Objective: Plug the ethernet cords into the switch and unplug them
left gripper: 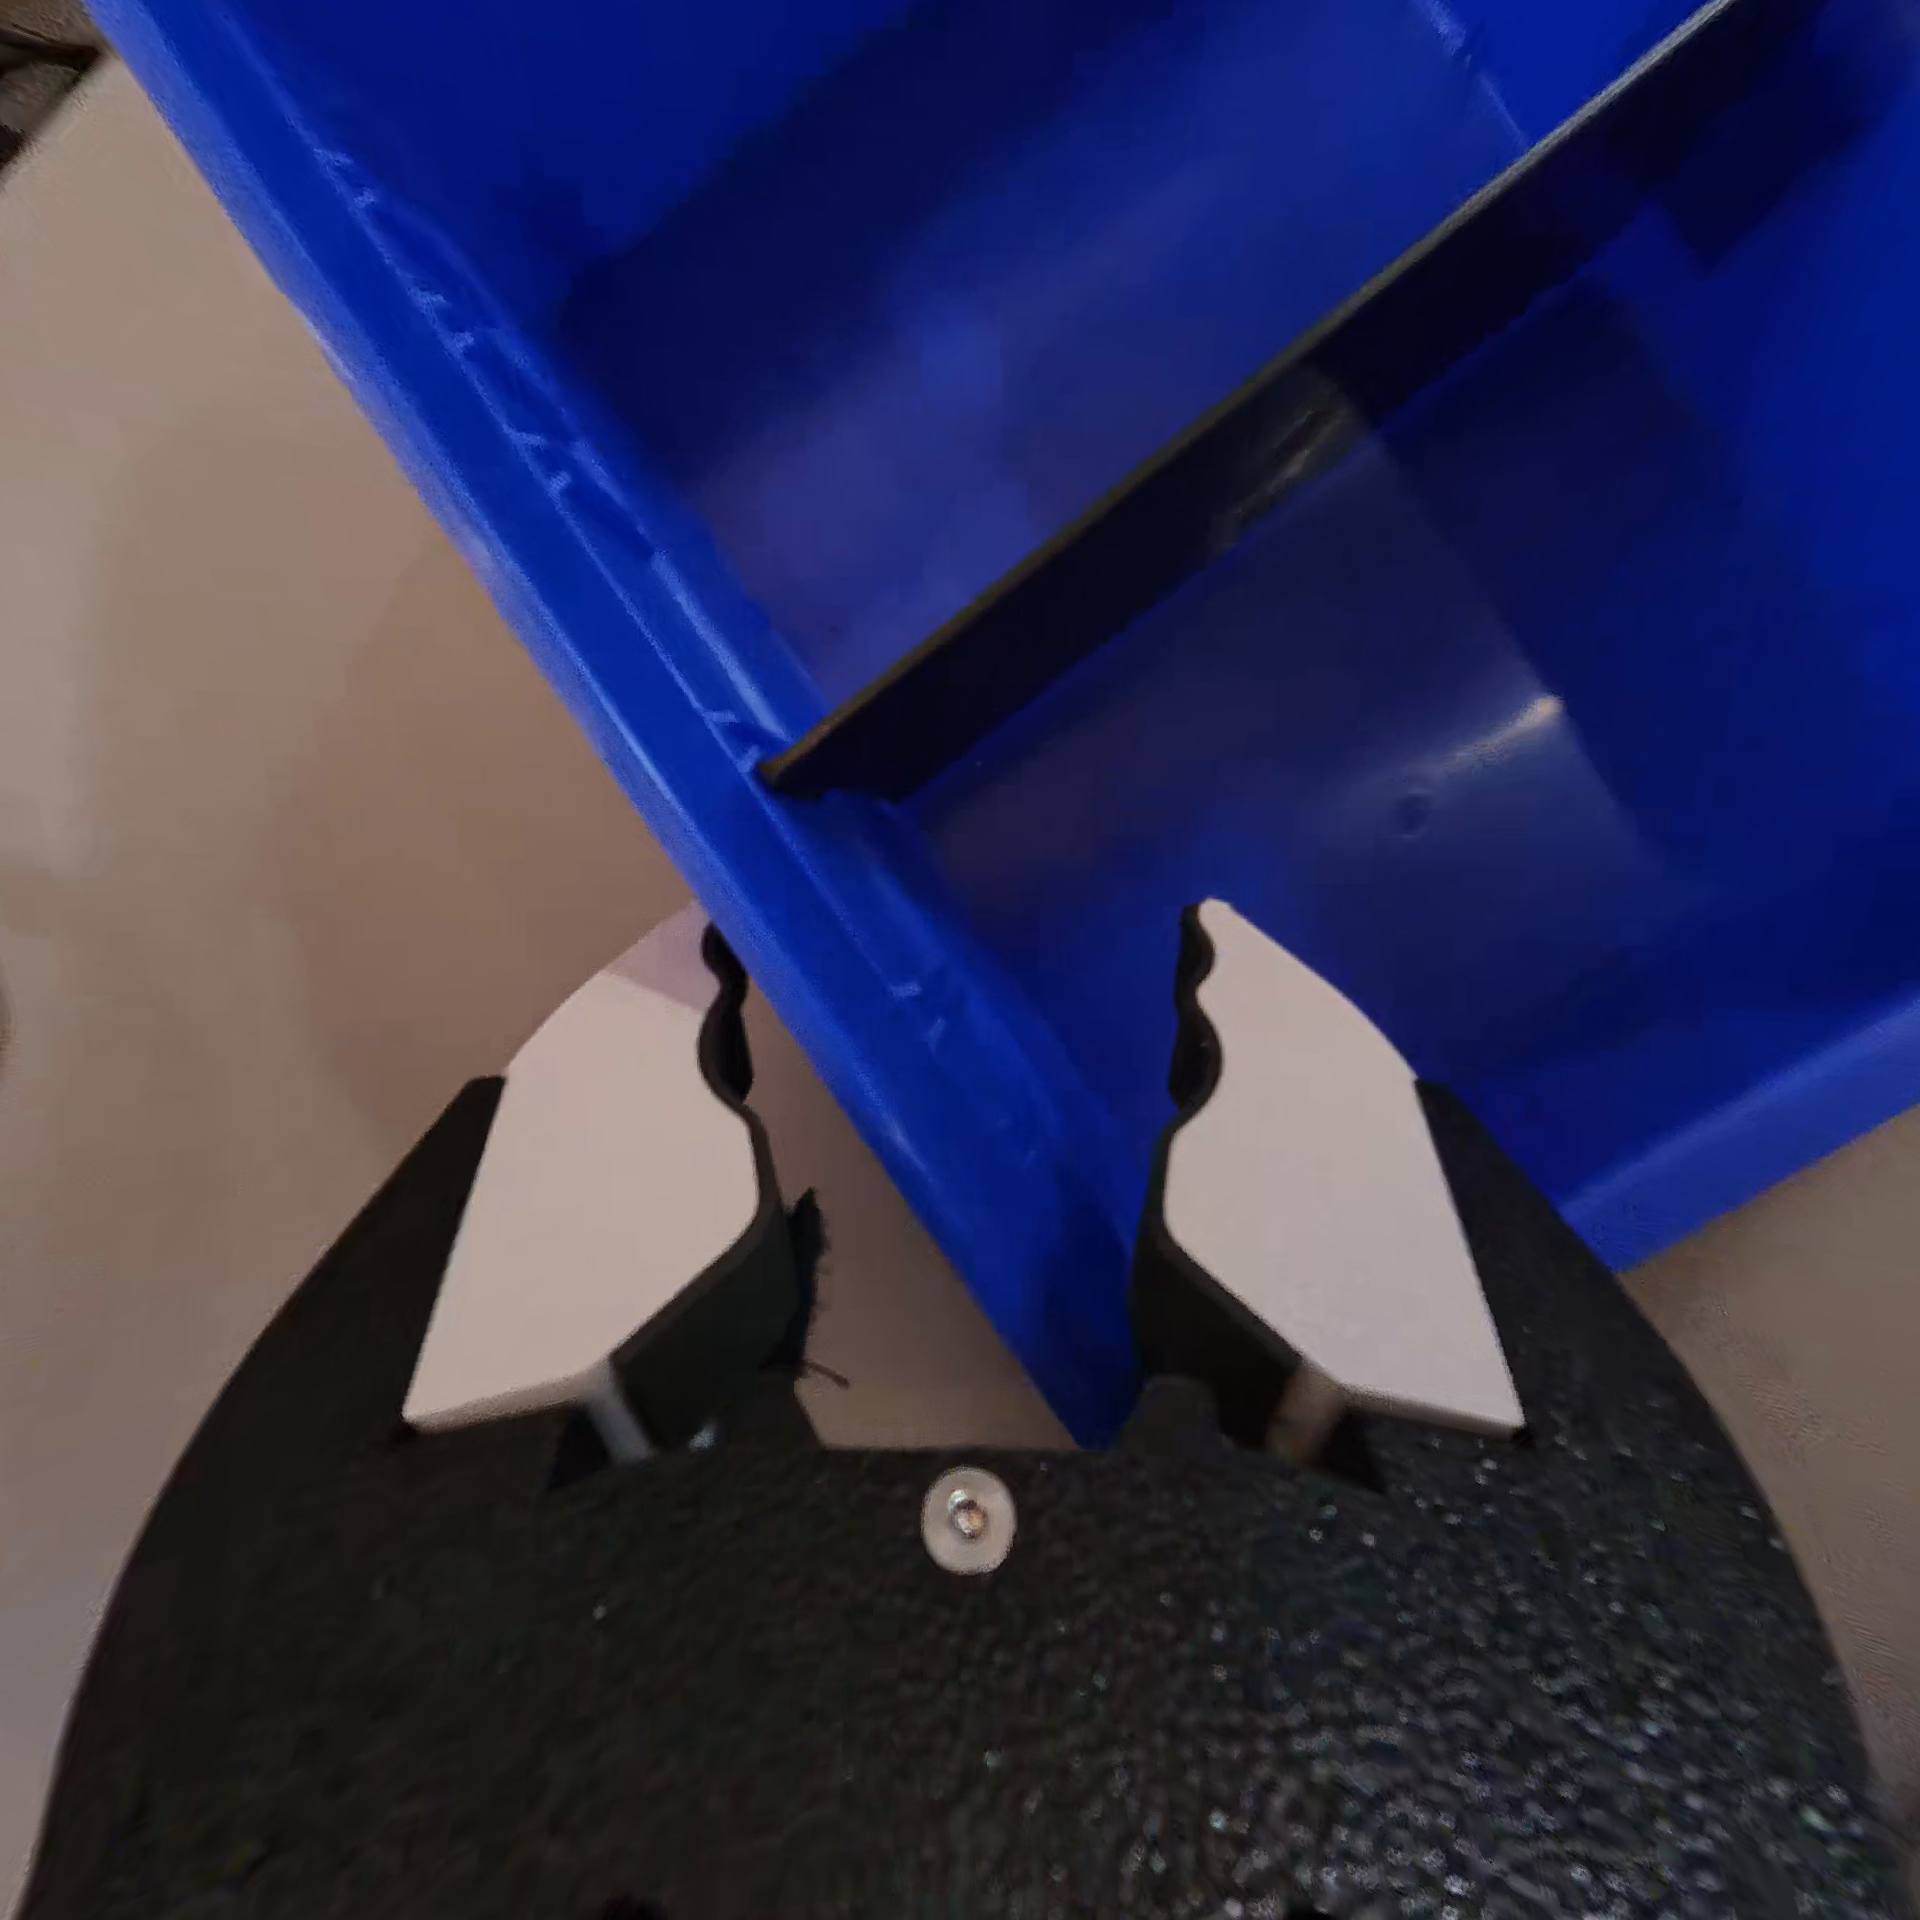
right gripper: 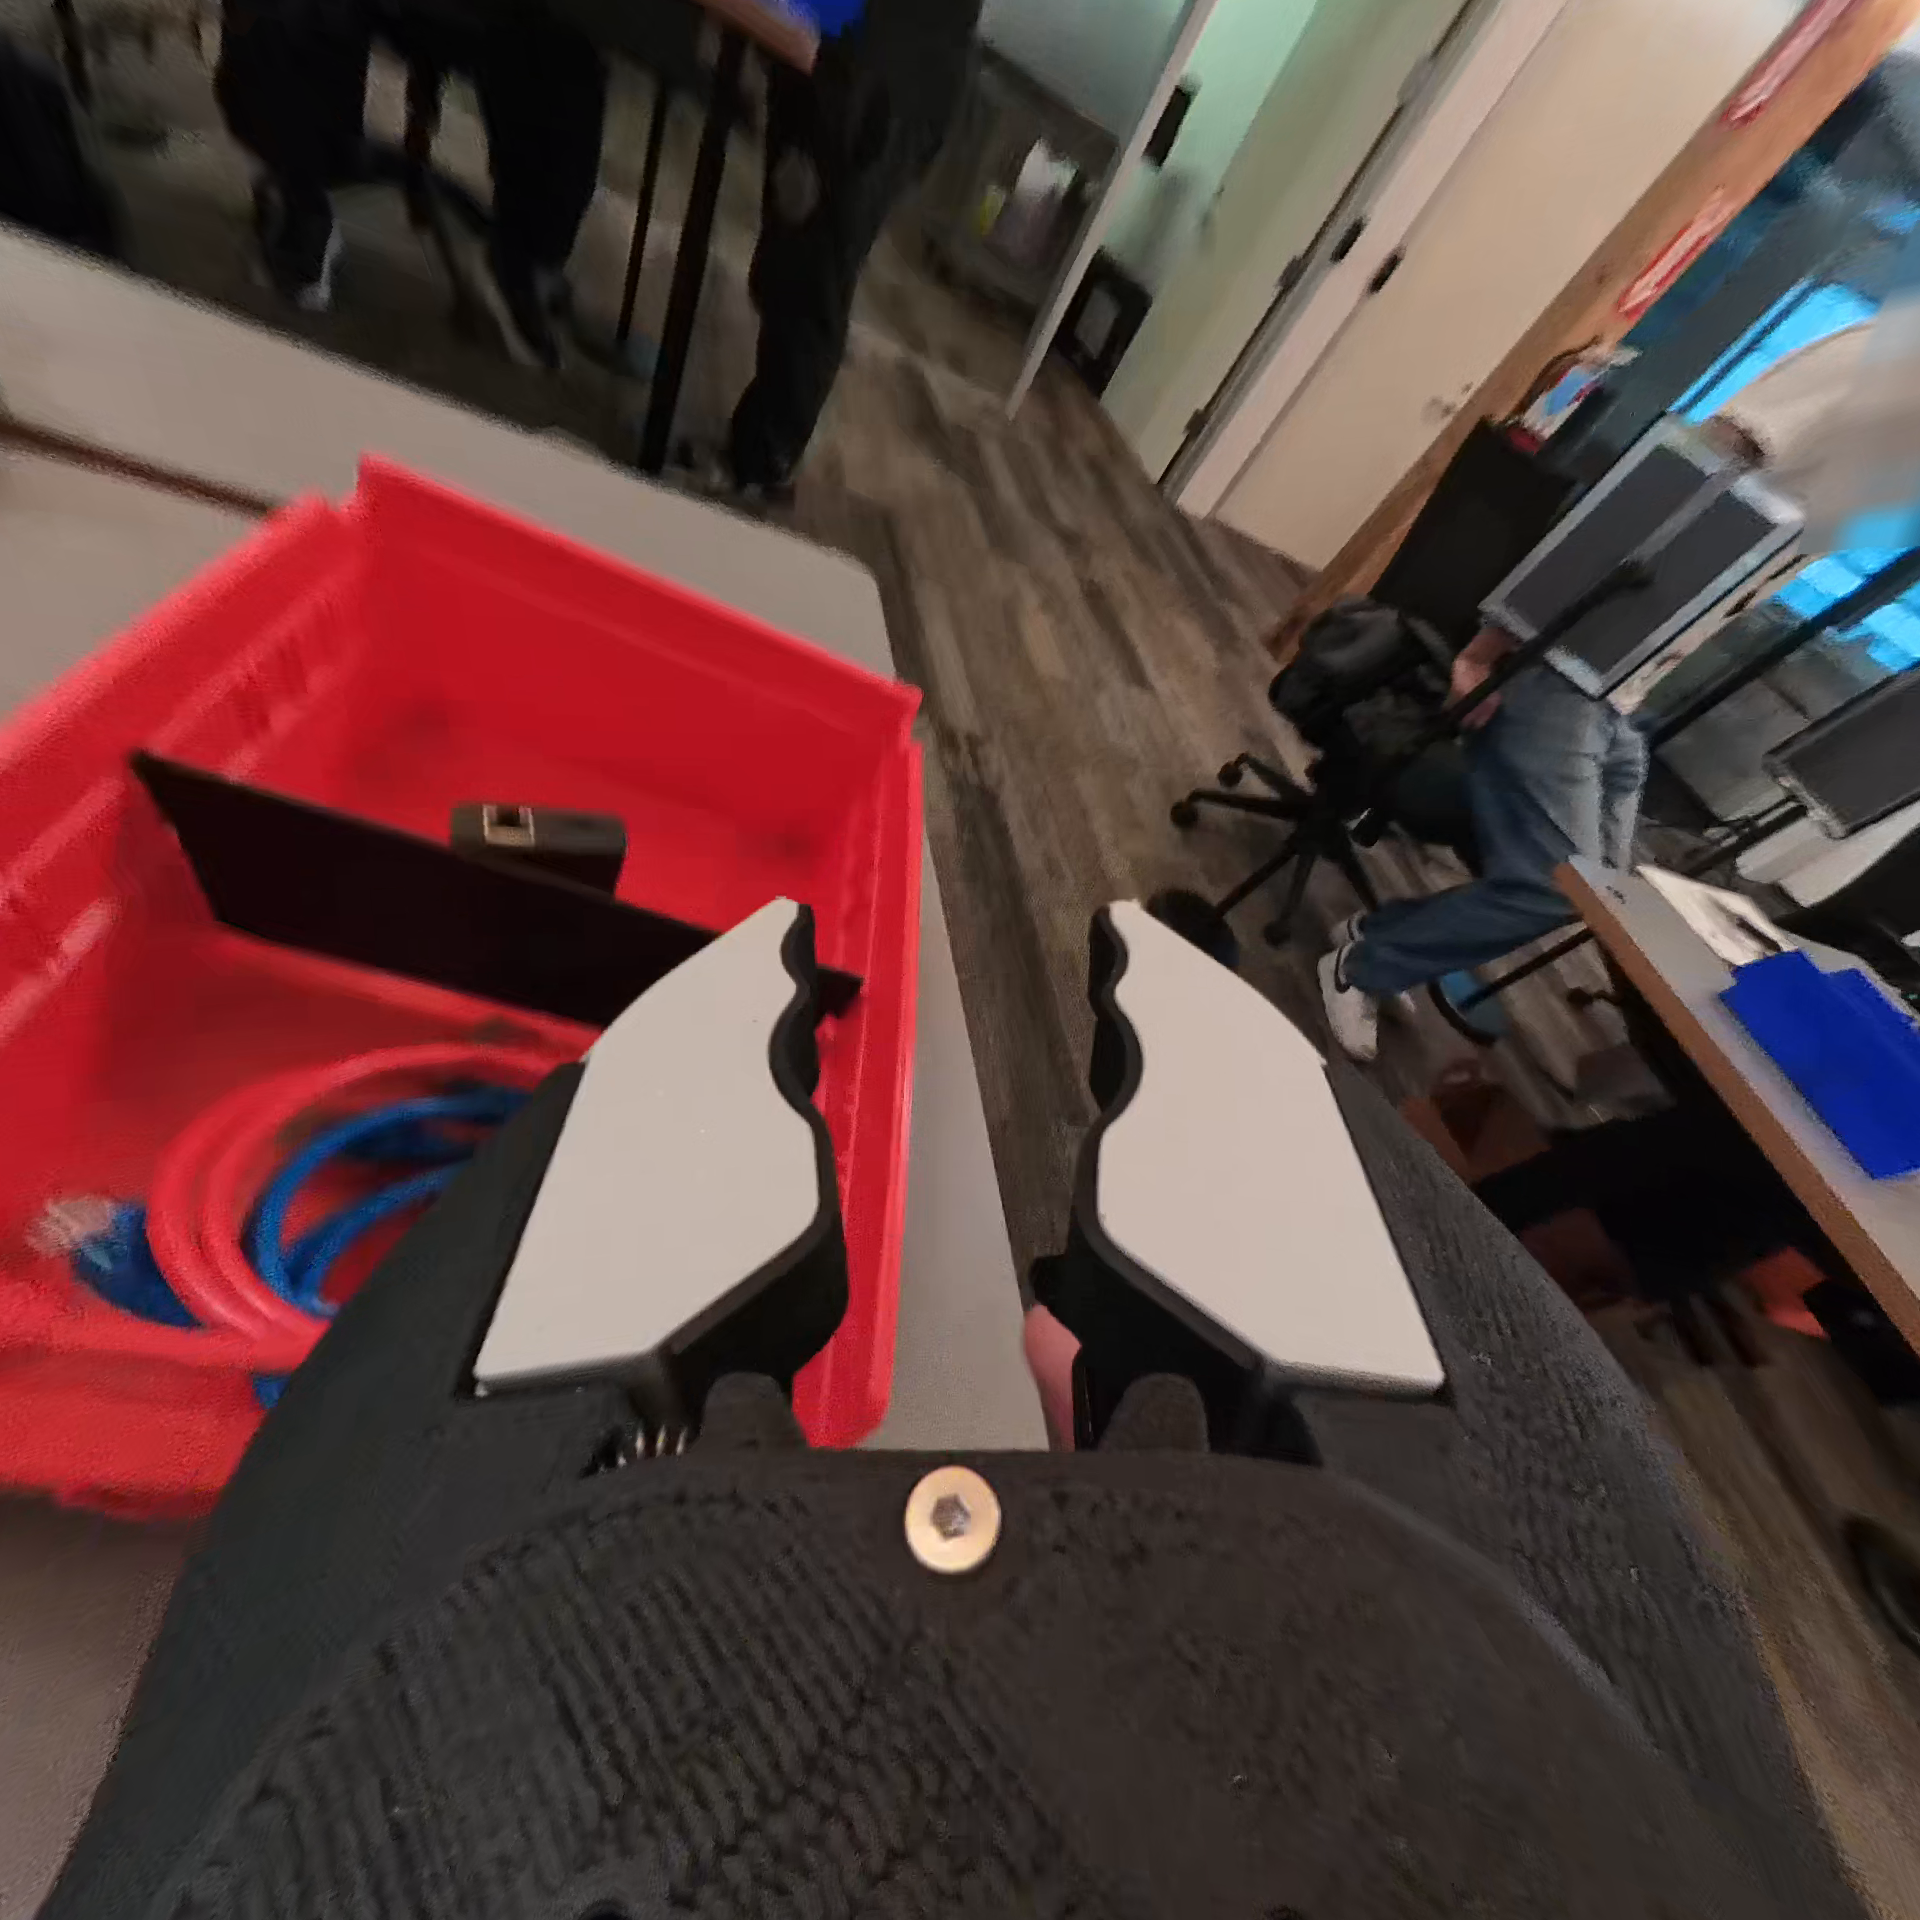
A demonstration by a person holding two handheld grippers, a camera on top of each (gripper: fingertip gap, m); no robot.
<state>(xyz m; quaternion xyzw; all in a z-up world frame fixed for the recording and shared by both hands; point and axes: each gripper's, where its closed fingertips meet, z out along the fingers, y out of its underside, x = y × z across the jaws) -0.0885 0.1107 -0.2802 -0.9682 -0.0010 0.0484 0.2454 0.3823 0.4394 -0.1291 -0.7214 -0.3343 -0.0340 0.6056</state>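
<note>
Pale beige worktop (left gripper: 260, 727), left claw (left gripper: 951, 935) spread wide astride blue bin (left gripper: 1039, 416) wall, right claw (right gripper: 951, 930) wide and empty beside red bin (right gripper: 623, 675), wood-plank floor (right gripper: 1039, 623), seated person (right gripper: 1538, 810)

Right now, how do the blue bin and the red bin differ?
The blue bin shows two bare compartments; the red bin holds coiled red and blue cables in one and a small dark box in the other. The open left gripper straddles the blue bin's wall; the open right gripper straddles the red bin's wall. Both have a black divider.
</note>
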